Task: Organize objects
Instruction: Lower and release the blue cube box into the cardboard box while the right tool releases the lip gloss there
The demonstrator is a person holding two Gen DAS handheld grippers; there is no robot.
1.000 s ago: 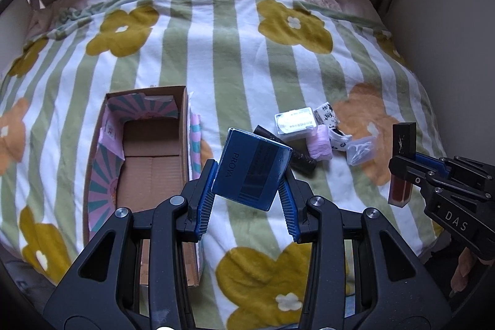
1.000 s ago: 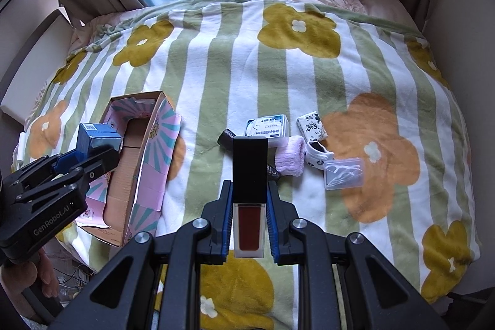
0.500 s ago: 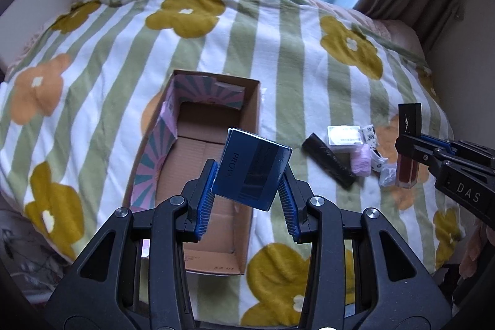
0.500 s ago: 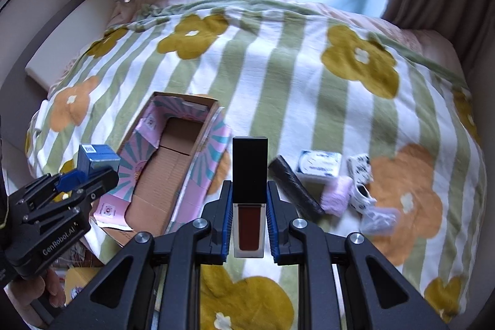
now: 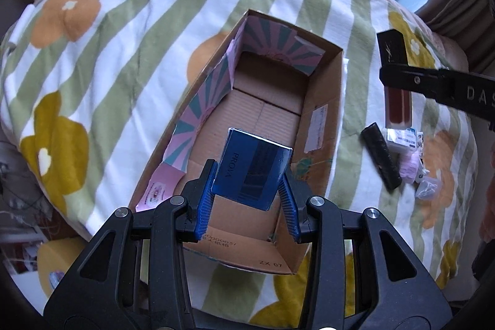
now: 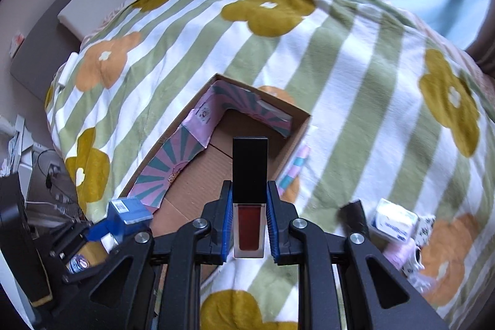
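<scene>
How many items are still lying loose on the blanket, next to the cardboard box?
About 5, clustered right of the cardboard box: black tube, white labelled box, pink item, black-and-white patterned item, clear packet. Others may hide among them.

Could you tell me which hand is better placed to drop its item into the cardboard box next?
Probably the left: its gripper holds the blue box directly above the cardboard box, while the right gripper holds the lipstick nearer its edge.
</scene>
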